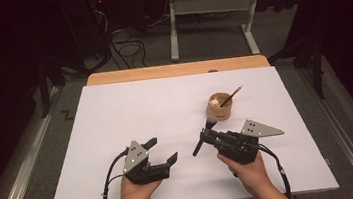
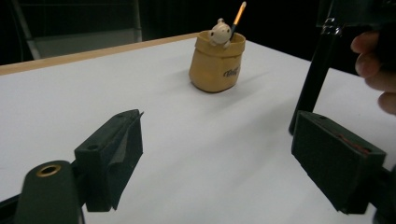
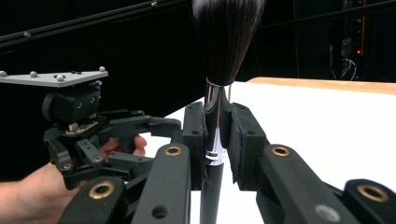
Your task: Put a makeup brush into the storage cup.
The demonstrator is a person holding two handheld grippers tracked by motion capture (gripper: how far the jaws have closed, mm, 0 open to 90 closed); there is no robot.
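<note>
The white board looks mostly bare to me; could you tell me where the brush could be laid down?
The white board is bare across its left half and far edge. It is crowded only around the tan pot and the right gripper, shut on the brush; the open left gripper fills the near middle.

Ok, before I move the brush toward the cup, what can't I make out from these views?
- Cup inside: hidden by its wall in the left gripper view, too small in the high view.
- Print on the cup: blurred, unreadable.
- Brush tip: cut off by the top edge in the right gripper view.
- Brush handle end: cut off by the bottom edge there.
- Pencil lower end: hidden inside the cup.
</note>
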